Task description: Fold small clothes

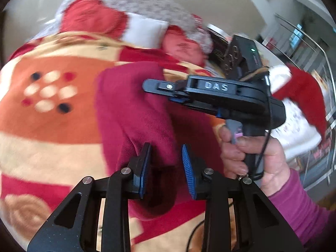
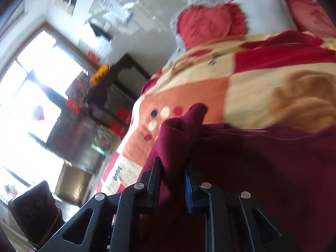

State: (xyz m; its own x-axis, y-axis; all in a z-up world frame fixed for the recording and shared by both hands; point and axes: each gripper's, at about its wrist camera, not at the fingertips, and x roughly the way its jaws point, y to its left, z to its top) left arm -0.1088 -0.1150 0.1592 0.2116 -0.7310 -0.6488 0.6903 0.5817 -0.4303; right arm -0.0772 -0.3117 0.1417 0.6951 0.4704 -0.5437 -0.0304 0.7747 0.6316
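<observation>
A maroon knit garment [image 1: 130, 105] lies on a bed covered by an orange, yellow and red blanket [image 1: 52, 115]. My left gripper [image 1: 167, 163] is shut on a bunched fold of it, with cloth filling the gap between the blue pads. The right gripper [image 1: 147, 87], held by a hand [image 1: 252, 153] in a magenta sleeve, reaches across the garment's upper edge. In the right wrist view, the right gripper [image 2: 172, 168] pinches the maroon garment [image 2: 262, 157]. A tuft sticks up past the fingers, above the blanket [image 2: 189, 88].
Red pillows [image 1: 90, 19] and a white pillow [image 1: 145, 31] sit at the head of the bed. A red and white cloth [image 1: 302, 88] lies to the right. Beside the bed stand a dark cabinet [image 2: 117, 84], a bright window [image 2: 27, 96] and a dark chair [image 2: 33, 210].
</observation>
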